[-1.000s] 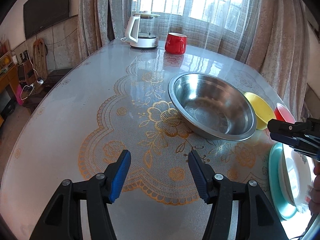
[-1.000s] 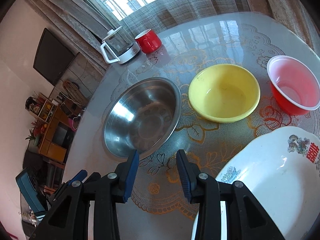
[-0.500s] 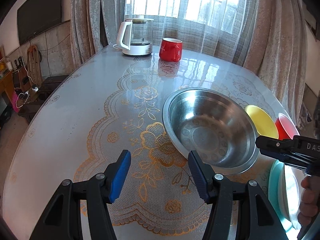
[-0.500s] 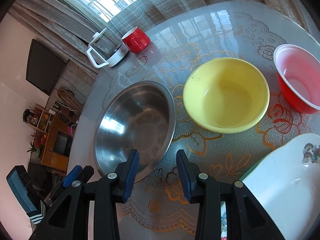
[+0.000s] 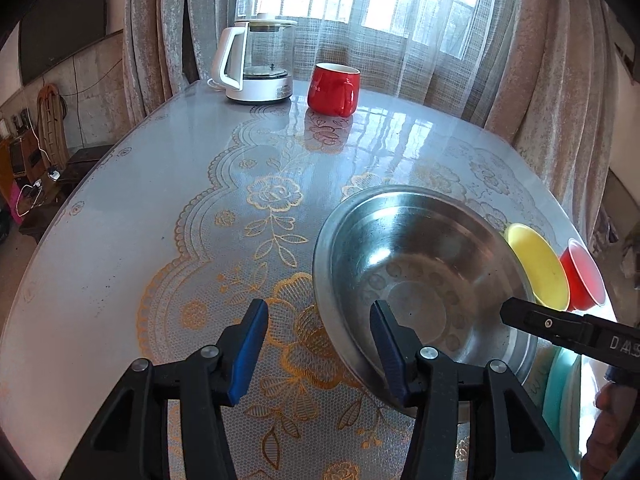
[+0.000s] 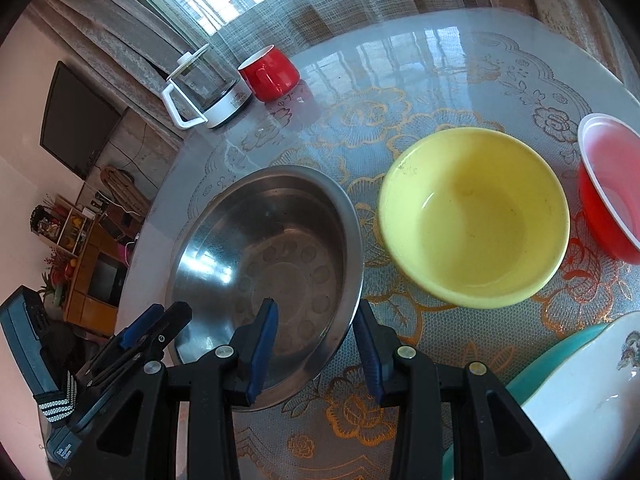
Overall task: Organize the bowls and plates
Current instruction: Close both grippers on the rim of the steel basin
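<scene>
Steel catches the window light: the metal bowl sits on the bench, which has a lace-patterned cover under a glossy sheet. To its right stand a yellow bowl and, further right, a red bowl, each apart from its neighbour. At the near right edge a white plate rests on a teal plate.

Left tool straddles the near left rim of the metal bowl, one blue pad inside and one outside; its jaws have just been closing, yet the pads do not press the rim, so it is released. Right tool straddles the near right rim the same way, pads apart from the metal, also released.

At the far end stand a glass kettle and a red mug, close beside each other.
</scene>
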Demonstrator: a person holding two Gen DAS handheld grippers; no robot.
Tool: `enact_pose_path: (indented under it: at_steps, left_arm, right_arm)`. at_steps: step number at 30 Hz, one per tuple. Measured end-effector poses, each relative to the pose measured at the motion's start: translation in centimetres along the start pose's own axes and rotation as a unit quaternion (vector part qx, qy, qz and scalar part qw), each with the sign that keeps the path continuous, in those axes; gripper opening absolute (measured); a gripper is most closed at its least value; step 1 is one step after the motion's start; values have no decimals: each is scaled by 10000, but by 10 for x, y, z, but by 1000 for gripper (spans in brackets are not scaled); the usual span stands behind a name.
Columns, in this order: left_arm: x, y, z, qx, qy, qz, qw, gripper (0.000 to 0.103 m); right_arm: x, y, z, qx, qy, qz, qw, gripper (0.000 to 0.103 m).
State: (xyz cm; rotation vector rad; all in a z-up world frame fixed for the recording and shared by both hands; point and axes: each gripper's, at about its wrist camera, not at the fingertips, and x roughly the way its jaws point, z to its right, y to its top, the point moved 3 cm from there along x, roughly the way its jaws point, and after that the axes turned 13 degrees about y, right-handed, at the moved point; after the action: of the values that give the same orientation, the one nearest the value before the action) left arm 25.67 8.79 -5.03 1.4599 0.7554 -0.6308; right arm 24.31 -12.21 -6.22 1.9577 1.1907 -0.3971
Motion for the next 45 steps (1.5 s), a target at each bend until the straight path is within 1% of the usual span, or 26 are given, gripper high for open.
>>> enact_pose_path:
  at_steps: [5,7,8,9,11,12,14,16,25,29,34,40,42,45]
  left_arm:
    - [10,3,7,161,50,-54,9998,41]
    - [13,2,9,187,-52,-82,9998,36]
    - [13,1,9,184,-102,-82,9997,33]
    - [13,2,10,202,-142,-73,9997,29]
    - [10,2,13,276,-185,-19,9994,25]
    - [9,1,14,301,-195,1,9994,25]
    - [7,-1,13,283,-214,3,9994,25]
    - [5,-4,10,261,-233,-6,9994,25]
    - [-22,-25,-8,181,-184,60,9996,28]
    - [-42,-36,-20,87,-155,177,9997,28]
    - [-64,-57,-33,12,-145,261,9996,29]
    - [-82,-82,-49,-136,-216,181,9995,30]
    - [-88,-90,-52,-154,-170,155,9996,30]
    - [-97,-99,-54,-94,-65,224,9997,30]
  right_arm:
    - [8,0,0,-143,-164,-75,9997,39]
    - [11,-1,0,-175,-219,-111,9995,39]
    - [12,-1,0,-193,-215,-119,9995,38]
    - [12,-1,-1,-235,-223,-124,9994,34]
    - [13,-1,-3,-329,-295,-126,9989,31]
    - [13,-2,-4,-378,-327,-125,9987,28]
    - [14,-2,-5,-468,-420,-129,9979,26]
    - [14,-3,-4,-462,-392,-157,9980,23]
    - [16,-17,-18,-638,-231,-337,9971,23]
    - [14,-30,-29,-818,-171,-405,9957,23]
    - [6,-48,-45,-1061,-60,-390,9936,23]
    - [-3,-74,-56,-1243,168,-510,9908,23]
    - [-3,-83,-59,-1272,235,-581,9899,23]
    - [-7,-94,-62,-1302,337,-597,9891,23]
